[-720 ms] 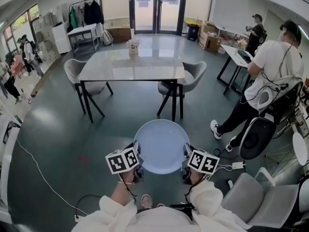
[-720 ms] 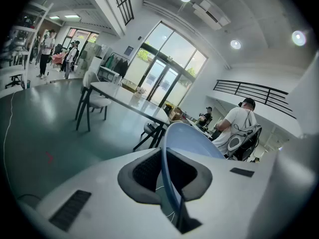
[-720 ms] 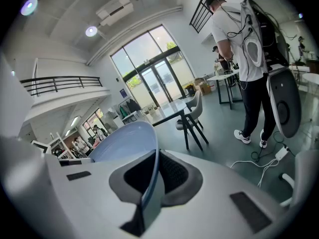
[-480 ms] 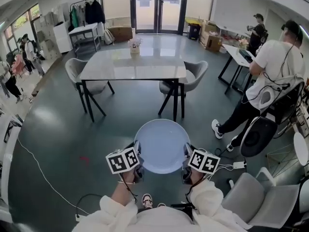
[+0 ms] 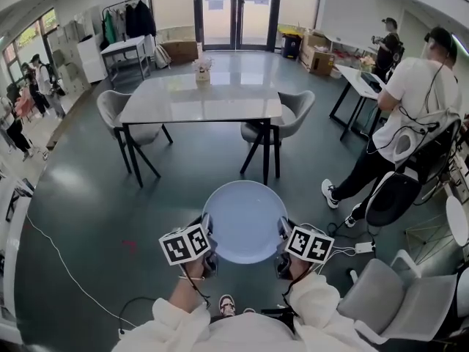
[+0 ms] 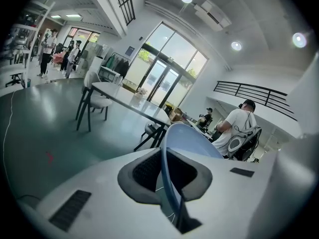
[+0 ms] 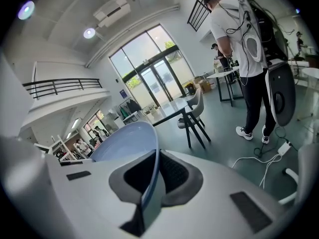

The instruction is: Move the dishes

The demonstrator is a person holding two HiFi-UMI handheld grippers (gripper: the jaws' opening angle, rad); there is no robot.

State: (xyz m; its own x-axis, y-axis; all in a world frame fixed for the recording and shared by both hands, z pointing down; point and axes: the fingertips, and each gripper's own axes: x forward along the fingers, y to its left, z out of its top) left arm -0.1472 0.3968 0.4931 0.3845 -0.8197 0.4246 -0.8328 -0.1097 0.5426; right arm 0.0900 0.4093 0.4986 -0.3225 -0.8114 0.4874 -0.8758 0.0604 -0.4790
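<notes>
**Pale blue plate held in mid-air, a gripper on each side**

The pale blue plate (image 5: 244, 221) hangs roughly level in front of you at 6 o'clock in the head view, above bare floor and resting on nothing. Your left gripper (image 5: 207, 231) is pinched onto its rim at the plate's 9 o'clock and your right gripper (image 5: 282, 231) at its 3 o'clock. In each gripper view the thin edge runs straight between the dark pads, with the jaws pressed nearly together on it.

The plate looks rigid, smooth and glossy, probably ceramic or melamine. Judge it as slick under the pads, and breakable if it lands on this hard floor. The opposed rim holds are the sensible place to take it. Keeping both sides level should stop it pivoting or sliding out.

The dark teal floor (image 5: 88, 196) is polished and reflective. A white cable (image 5: 58, 259) trails across it at 8 o'clock, and a power strip (image 5: 361, 249) lies at 4 o'clock, both worth watching underfoot.

A long pale-topped table (image 5: 201, 101) stands at 12 o'clock, the likely landing surface. Its top is bare except for a small flower pot (image 5: 201, 72) at the far edge. A grey chair (image 5: 117, 108) sits at its left end and another grey chair (image 5: 286, 116) at its right.

A person in a white T-shirt (image 5: 414, 101) stands at 2 o'clock beside a desk. Glass doors (image 5: 234, 9) close the room at 12 o'clock.
</notes>
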